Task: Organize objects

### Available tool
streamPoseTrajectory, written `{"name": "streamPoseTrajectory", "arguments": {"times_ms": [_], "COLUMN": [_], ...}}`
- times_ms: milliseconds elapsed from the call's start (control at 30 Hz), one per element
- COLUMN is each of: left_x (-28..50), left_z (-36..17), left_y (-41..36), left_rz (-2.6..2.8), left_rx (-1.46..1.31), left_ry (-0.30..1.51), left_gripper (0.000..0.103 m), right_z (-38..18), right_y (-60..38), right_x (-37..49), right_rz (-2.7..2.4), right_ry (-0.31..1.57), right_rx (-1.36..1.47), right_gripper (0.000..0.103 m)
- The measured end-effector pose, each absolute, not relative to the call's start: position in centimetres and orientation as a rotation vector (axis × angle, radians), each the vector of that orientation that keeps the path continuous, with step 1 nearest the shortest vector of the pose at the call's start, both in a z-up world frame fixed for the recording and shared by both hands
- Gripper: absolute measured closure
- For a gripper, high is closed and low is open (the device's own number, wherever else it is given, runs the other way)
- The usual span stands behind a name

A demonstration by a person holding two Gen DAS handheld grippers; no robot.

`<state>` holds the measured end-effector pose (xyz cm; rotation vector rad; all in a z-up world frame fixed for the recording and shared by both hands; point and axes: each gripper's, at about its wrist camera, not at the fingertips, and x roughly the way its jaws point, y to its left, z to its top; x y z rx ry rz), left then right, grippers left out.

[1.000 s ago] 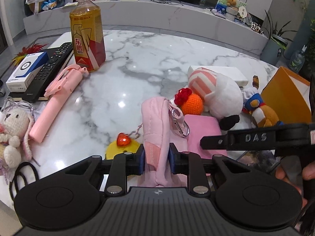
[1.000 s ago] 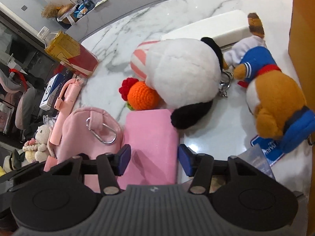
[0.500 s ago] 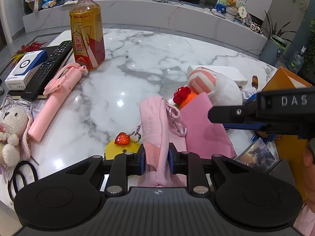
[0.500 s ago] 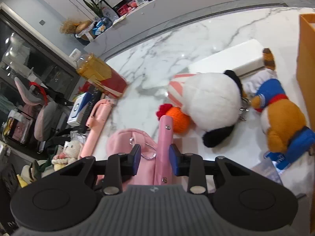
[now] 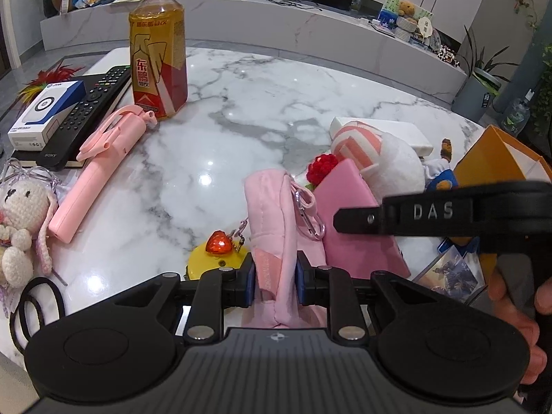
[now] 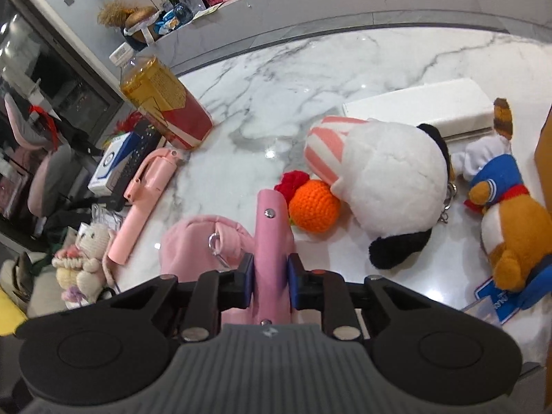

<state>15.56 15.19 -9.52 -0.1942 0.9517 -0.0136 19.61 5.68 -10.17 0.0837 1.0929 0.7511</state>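
A pink fabric pouch (image 5: 272, 214) with a metal carabiner stands on edge on the marble table (image 5: 262, 103). My left gripper (image 5: 275, 283) is shut on the pouch's near end. Just right of it a flat pink wallet (image 6: 270, 234) is tipped up on its edge, close against the pouch (image 6: 196, 245). My right gripper (image 6: 270, 277) has its jaws closing on the wallet, and both blue pads press its sides. In the left wrist view the wallet (image 5: 348, 217) leans behind the right gripper's black body.
On the left are a drink bottle (image 5: 158, 58), a remote (image 5: 86, 114), a pink selfie stick (image 5: 100, 169) and a crochet bunny (image 5: 20, 214). A yellow heart keychain (image 5: 217, 245) lies near the pouch. On the right are a white plush (image 6: 383, 186), an orange crochet ball (image 6: 312, 207), a brown plush (image 6: 510, 220) and an orange bag (image 5: 496, 162).
The right gripper's jaws narrowed onto the pink wallet, which went from lying flat to standing on edge and lifted. The left gripper kept still on the pouch.
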Motion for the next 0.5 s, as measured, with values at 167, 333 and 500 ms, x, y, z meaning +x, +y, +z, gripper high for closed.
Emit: {"name": "streamPoseTrajectory", "arguments": {"times_ms": [167,333,500], "left_x": [15.1,14.3,13.1], "left_z": [-8.1,-4.8,0.0], "left_y": [14.8,14.1,10.9], "left_rz": [-0.011,-0.015,-0.074], "left_rx": [-0.159,-0.121,-0.068], "left_ry": [0.908,0.841,0.739], "left_gripper": [0.077,0.077,0.077], "right_z": [-8.8,-5.4,-1.1], "right_y": [4.3,1.1,-4.2], "right_x": [18.7,17.0,15.2], "right_rz": [0.75,0.757,0.755], "right_ry": [1.07,0.962,0.853], "right_rx": [0.096,0.116,0.156], "right_gripper": [0.083,0.083,0.083]}}
